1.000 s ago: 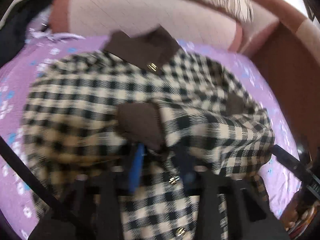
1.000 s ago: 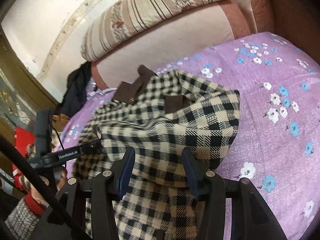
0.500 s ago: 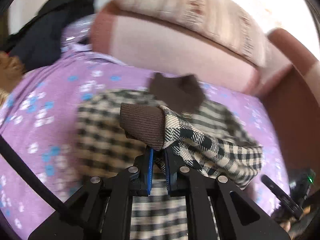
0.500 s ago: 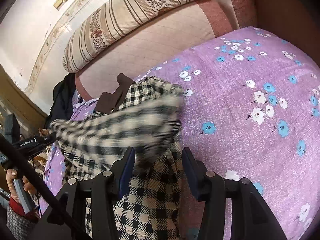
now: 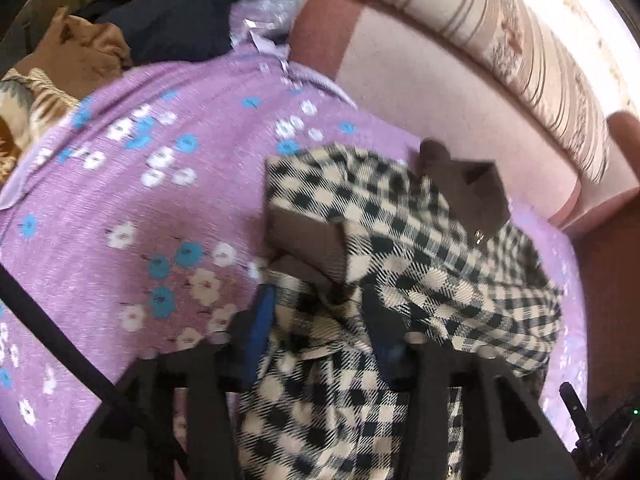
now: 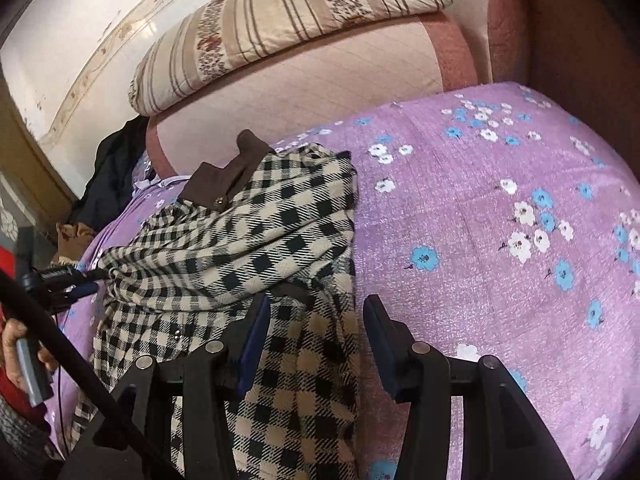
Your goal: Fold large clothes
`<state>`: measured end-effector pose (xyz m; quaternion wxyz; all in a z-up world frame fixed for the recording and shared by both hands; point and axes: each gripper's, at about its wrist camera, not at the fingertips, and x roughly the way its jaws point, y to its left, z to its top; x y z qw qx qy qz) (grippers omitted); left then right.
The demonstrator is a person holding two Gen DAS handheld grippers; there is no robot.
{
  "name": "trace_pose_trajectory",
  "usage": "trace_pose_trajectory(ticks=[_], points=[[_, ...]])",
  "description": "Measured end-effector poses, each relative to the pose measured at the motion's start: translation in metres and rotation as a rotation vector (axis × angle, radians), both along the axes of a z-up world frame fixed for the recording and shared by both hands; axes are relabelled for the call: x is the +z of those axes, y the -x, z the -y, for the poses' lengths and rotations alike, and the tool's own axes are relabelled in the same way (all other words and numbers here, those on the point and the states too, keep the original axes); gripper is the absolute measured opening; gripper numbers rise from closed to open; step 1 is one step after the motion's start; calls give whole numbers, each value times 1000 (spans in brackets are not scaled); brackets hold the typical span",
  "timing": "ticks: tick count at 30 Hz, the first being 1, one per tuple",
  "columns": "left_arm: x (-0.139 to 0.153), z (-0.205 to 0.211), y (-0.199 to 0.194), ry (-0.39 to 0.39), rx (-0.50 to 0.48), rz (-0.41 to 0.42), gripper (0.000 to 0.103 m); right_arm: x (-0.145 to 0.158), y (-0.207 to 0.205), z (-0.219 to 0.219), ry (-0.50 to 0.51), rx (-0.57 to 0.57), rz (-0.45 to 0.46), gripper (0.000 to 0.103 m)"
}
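Observation:
A black-and-cream checked jacket (image 5: 400, 240) with a brown collar (image 5: 476, 192) lies on the purple flowered bedsheet (image 5: 140, 220). Its sleeve, ending in a brown cuff (image 5: 308, 240), is folded across the body. My left gripper (image 5: 320, 328) hangs just over the cuff with its jaws opening; checked cloth lies loose between the fingers. In the right wrist view the jacket (image 6: 260, 232) spreads left of centre. My right gripper (image 6: 318, 320) stands open above the jacket's lower part, gripping nothing. The left gripper (image 6: 76, 284) shows at the jacket's left edge, held by a hand (image 6: 16, 340).
A padded pink headboard (image 6: 320, 92) stands behind the bed, with a striped pillow (image 6: 280, 28) on top of it. Dark clothes (image 5: 180, 12) and a brown garment (image 5: 76, 52) are piled at the bed's far left corner. Bare sheet (image 6: 500, 220) stretches right of the jacket.
My left gripper, shut on the sleeve below the cuff, carried it leftward across the jacket; its jaws have now parted and the sleeve lies folded over. The right gripper stayed put.

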<state>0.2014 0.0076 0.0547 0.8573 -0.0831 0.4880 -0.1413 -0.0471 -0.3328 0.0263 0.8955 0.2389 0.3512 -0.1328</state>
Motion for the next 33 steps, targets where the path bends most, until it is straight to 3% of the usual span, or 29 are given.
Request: trace_pose_trajectory(ticks=[5, 9, 11, 13, 14, 15, 16, 18, 20, 23, 26, 28, 31, 33], points=[[20, -23, 9, -3, 10, 65, 56, 28, -10, -25, 72, 89, 39, 53], [12, -9, 12, 18, -49, 55, 56, 31, -56, -53, 122, 218, -17, 52], [1, 7, 10, 23, -69, 41, 56, 27, -89, -62, 115, 282, -59, 40], [-8, 23, 4, 19, -90, 29, 55, 20, -112, -65, 118, 294, -98, 36], [-14, 32, -1, -6, -106, 17, 55, 15, -128, -62, 109, 288, -121, 36], [-20, 41, -5, -54, -123, 0, 48, 11, -138, -58, 97, 282, -141, 36], [-29, 50, -10, -140, -137, -27, 32, 2, -152, -51, 69, 274, -175, 36], [-47, 60, -11, -244, -158, -52, 29, -15, -171, -41, 34, 259, -234, 36], [-45, 65, -4, -292, -182, -10, 29, -35, -187, -30, 49, 232, -318, 33], [-40, 66, 9, -353, -208, -2, 29, -39, -191, -25, 102, 188, -318, 31], [-36, 52, 14, -330, -174, -38, 29, -30, -189, -32, 175, 154, -337, 32], [-37, 33, 17, -316, -107, -88, 23, -12, -185, -44, 195, 171, -295, 33], [-39, -1, 36, -190, -55, -142, 22, 16, -187, -64, 167, 236, -221, 35], [-38, -19, 52, -142, -20, -136, 23, 30, -199, -86, 130, 324, -192, 35]])
